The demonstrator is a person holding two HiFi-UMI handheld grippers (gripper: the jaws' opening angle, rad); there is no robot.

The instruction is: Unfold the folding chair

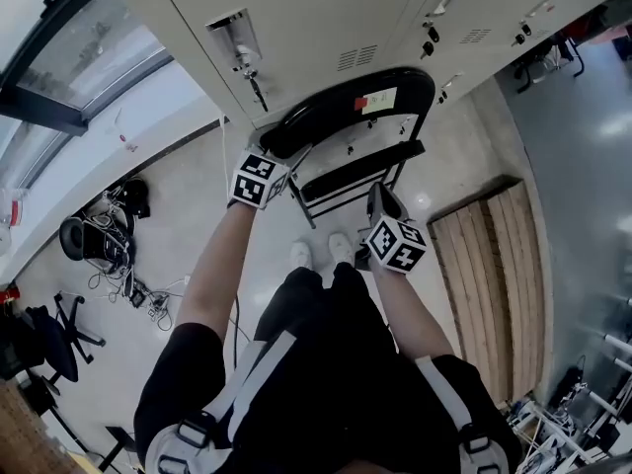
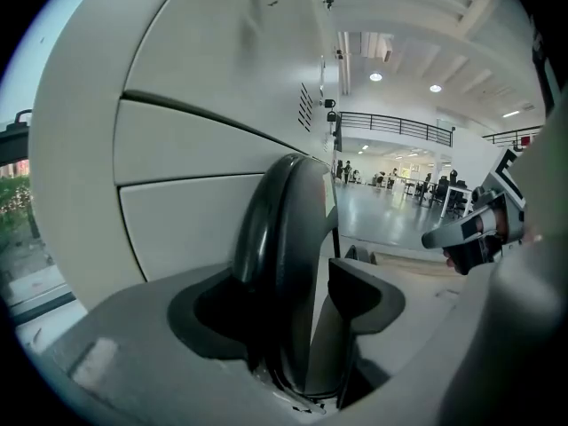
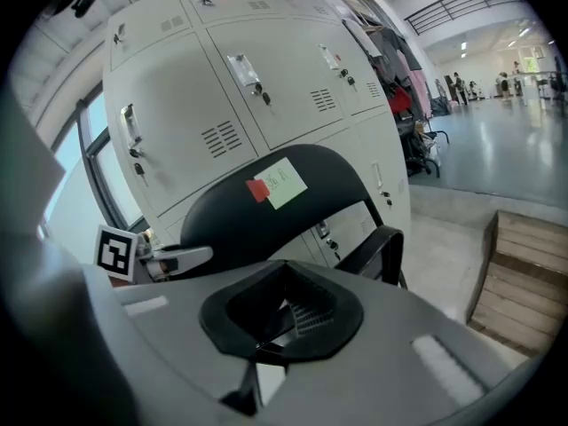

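A black folding chair (image 1: 357,110) leans folded against the grey lockers, with a white and red label on its backrest (image 3: 280,183). My left gripper (image 1: 294,161) is at the backrest's left edge. In the left gripper view that rounded edge (image 2: 284,264) stands between the wide open jaws of the left gripper (image 2: 297,313), and I see no pad pressing on it. My right gripper (image 1: 383,197) is lower, in front of the chair's right side near the seat and frame (image 3: 380,245). In its own view the right gripper (image 3: 284,325) is shut with nothing in it.
Grey lockers (image 1: 326,18) stand right behind the chair. A wooden platform (image 1: 494,255) lies on the floor to the right. An office chair and tangled cables (image 1: 94,240) are at the left below a window. The person's white shoes (image 1: 318,252) stand close to the chair's feet.
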